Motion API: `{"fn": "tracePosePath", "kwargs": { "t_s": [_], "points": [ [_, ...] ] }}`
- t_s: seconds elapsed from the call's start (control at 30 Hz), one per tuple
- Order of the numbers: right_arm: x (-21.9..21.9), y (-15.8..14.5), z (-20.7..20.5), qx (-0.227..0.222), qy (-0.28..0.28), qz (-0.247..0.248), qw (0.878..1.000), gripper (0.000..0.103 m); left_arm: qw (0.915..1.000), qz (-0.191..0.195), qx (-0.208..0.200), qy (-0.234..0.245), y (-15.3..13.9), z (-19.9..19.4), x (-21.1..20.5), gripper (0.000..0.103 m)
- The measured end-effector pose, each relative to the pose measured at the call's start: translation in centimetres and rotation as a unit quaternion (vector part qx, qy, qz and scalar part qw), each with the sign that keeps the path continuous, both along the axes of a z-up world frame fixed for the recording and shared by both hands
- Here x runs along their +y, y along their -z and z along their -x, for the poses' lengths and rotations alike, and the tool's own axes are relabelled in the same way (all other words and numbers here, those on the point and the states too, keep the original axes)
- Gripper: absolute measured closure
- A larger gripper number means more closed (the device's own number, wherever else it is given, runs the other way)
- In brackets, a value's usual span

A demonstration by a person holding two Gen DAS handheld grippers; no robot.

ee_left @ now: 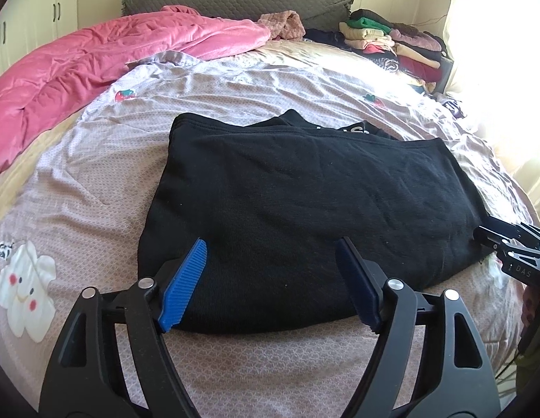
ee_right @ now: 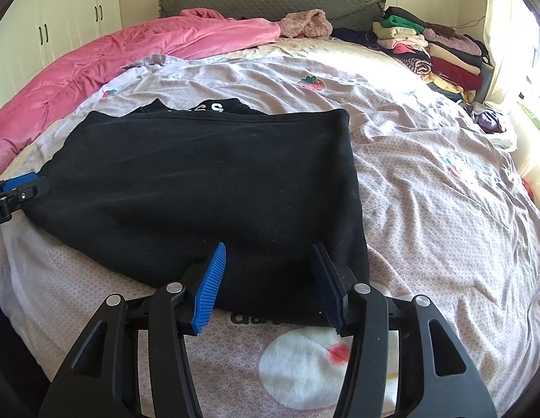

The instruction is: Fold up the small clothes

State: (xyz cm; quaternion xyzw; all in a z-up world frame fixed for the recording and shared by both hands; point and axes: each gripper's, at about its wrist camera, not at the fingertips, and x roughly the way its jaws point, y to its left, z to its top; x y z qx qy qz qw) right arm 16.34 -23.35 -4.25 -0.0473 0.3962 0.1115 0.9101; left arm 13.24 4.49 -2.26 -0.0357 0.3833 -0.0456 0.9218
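Both jaws stand apart over the near hem of the black sweatshirt (ee_left: 304, 191) on the bed (ee_left: 95, 174). The left gripper (ee_left: 270, 254) and the right gripper (ee_right: 268, 254) should pinch both layers evenly before the next fold.

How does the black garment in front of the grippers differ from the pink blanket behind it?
The black garment lies folded flat with straight edges; the pink blanket lies bunched and wrinkled. The garment sits near, at the grippers; the blanket lies far, toward the headboard. White lettering shows on the garment; the blanket looks plain. Both rest on the bed.
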Motion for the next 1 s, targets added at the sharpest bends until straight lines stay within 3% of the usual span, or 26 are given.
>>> {"fn": "tracePosePath", "kwargs": {
  "t_s": [0.2, 0.27, 0.57, 1.0],
  "points": [
    [0.5, -0.5, 0.6, -0.004, -0.006, -0.006, 1.000, 0.049, 1.0000, 0.002, -0.005, 0.001, -0.5, 0.6, 0.0, 0.031],
    [0.6, -0.7, 0.8, -0.007, -0.007, -0.007, 1.000, 0.042, 1.0000, 0.003, -0.007, 0.001, -0.7, 0.8, 0.1, 0.029],
    [1.4, -1.8, 1.7, -0.023, -0.013, -0.015, 1.000, 0.029, 0.9999, 0.004, -0.016, -0.002, -1.6, 1.6, 0.5, 0.024],
    [3.9, -3.5, 2.5, -0.045, -0.034, -0.011, 0.998, 0.017, 0.9993, 0.009, -0.033, -0.015, -2.6, 2.5, 1.9, 0.014]
  ]
}}
